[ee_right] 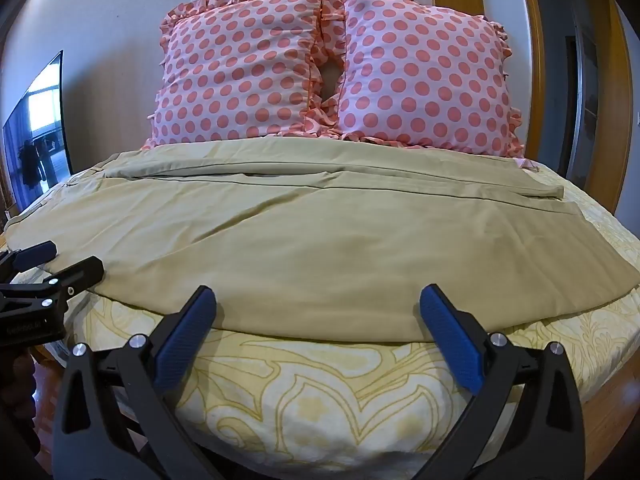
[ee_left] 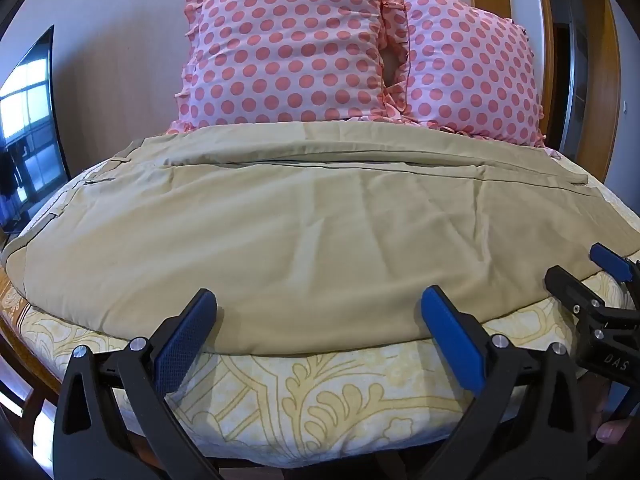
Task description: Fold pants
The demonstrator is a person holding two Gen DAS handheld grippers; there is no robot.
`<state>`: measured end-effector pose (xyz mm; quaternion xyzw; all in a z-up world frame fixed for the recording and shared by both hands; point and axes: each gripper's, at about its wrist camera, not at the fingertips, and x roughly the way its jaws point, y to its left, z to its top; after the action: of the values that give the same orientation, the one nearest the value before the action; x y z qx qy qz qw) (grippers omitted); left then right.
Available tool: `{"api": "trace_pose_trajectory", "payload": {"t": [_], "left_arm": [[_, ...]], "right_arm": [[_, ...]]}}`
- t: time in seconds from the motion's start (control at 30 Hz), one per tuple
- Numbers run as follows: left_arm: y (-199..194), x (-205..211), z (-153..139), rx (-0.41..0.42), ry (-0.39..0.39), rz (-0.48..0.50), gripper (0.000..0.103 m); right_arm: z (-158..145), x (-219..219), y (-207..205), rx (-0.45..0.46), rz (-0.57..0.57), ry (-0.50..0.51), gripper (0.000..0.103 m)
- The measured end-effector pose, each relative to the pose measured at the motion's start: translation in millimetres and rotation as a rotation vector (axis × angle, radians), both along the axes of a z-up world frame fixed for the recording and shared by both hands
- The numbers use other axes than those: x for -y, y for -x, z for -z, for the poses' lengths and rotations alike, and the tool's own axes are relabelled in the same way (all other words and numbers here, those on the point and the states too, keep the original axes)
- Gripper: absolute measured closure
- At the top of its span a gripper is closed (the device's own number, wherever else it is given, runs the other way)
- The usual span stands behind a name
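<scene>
Pants: the khaki pants point(ee_left: 304, 232) lay spread flat across the bed, lengthwise left to right, one leg folded over the other, with a seam line running along the far half and shallow creases across the near half.

Waist end: belt loops and the waistband sat at the left edge in the left wrist view; the leg hems point(ee_right: 560, 192) ended at the right, near the bed's edge.

Bed: the cushion-like bed cover point(ee_left: 328, 396), cream with a yellow leaf pattern, carried the pants and showed bare along its near rim.

Left gripper: and there it was, the left gripper point(ee_left: 318, 340), fingers spread wide, holding nothing, its blue pads point(ee_left: 182, 344) just at the pants' near hem, one tip either side of a stretch of that edge.

Right gripper: the right gripper point(ee_right: 318, 338) matched it, fingers wide apart and empty, tips at the near hem further to the right; it also showed at the right margin of the left wrist view point(ee_left: 596, 280).

Pillows: two pink polka-dot pillows point(ee_right: 332, 76) with ruffled edges stood upright behind the pants, against the wall.

Surroundings: a television point(ee_left: 28, 136) stood at the left, a wooden door frame point(ee_right: 536, 60) at the right.
</scene>
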<state>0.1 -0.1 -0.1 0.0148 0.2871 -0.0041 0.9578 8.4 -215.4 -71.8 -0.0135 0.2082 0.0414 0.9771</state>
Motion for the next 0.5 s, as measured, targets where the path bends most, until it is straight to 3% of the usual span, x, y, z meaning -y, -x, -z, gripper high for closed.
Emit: {"api": "trace_pose_trajectory", "payload": {"t": [0.5], "left_arm": [[0.1,0.0,-0.1,0.003,0.001,0.000,0.001]], "right_arm": [[0.2,0.3,0.3,0.006,0.000,0.000,0.002]]}}
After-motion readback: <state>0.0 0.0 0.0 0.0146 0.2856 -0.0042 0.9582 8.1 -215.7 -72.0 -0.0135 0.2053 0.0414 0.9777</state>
